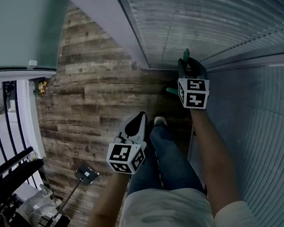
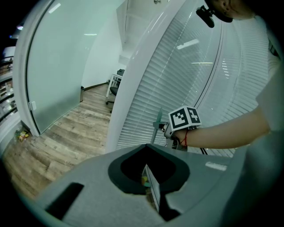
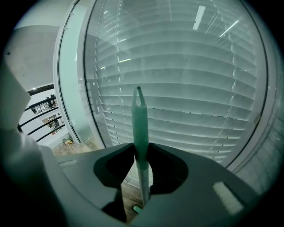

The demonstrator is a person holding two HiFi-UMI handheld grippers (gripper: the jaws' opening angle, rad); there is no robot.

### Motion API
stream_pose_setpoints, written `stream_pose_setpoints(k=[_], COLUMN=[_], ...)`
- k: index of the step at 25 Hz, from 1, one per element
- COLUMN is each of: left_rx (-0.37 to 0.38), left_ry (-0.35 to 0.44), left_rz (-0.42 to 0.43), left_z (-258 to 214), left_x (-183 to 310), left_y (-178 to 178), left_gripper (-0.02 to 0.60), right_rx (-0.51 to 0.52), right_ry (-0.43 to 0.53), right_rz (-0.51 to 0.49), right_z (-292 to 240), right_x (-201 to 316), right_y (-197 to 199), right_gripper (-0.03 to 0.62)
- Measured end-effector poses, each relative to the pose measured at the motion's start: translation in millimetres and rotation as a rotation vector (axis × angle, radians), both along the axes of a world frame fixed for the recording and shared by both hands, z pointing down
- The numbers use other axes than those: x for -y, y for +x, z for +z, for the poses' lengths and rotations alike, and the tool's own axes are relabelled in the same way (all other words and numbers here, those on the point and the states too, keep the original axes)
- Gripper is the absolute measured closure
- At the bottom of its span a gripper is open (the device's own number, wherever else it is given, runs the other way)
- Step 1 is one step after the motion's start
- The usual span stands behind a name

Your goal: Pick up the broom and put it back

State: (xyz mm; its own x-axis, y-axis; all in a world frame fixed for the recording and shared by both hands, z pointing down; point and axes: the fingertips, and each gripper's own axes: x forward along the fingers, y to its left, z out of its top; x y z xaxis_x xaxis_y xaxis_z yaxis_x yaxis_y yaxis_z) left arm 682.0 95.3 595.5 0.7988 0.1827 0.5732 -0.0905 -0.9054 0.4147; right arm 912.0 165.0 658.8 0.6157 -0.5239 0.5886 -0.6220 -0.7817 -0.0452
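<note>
The broom stands upright against the blinds, and its green handle (image 3: 140,128) runs up through the jaws of my right gripper (image 3: 141,155), which is shut on it. In the head view the handle's tip (image 1: 186,53) sticks out past the right gripper (image 1: 189,66) near the corner of the glass walls. The left gripper view shows the handle (image 2: 159,119) beside the right gripper's marker cube (image 2: 184,118). My left gripper (image 1: 138,121) hangs lower, over the floor by my shoe. A thin grey flat piece (image 2: 152,188) stands edge-on between its jaws (image 2: 148,177), which look shut on it.
Glass walls with white blinds (image 1: 210,21) meet in a corner ahead, beside a white pillar (image 1: 108,14). The wooden floor (image 1: 91,104) stretches left. A black railing (image 1: 2,119) and a wheeled stand (image 1: 86,173) stand at the lower left. Small colourful litter (image 1: 41,87) lies by the frosted door.
</note>
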Motion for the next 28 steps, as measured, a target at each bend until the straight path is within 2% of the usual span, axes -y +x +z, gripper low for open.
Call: stream_pose_setpoints(k=[5,13,28], left_rx=[0.001,-0.002,-0.017], left_ry=[-0.004,-0.01,-0.003], left_rz=[-0.001,0.004,-0.008], left_z=[1,-1,-5], left_x=[0,-3,7], left_y=[-2,-4,-10], left_gripper=[0.577,0.577,0.578], right_rx=[-0.004,0.008,-0.002], right_ry=[-0.014,-0.026,-0.021], right_rz=[-0.008,-0.017,-0.024], right_z=[2,2,-5], right_x=[2,2,9], right_y=[1,2,-7], right_gripper=[0.49,0.433,0.427])
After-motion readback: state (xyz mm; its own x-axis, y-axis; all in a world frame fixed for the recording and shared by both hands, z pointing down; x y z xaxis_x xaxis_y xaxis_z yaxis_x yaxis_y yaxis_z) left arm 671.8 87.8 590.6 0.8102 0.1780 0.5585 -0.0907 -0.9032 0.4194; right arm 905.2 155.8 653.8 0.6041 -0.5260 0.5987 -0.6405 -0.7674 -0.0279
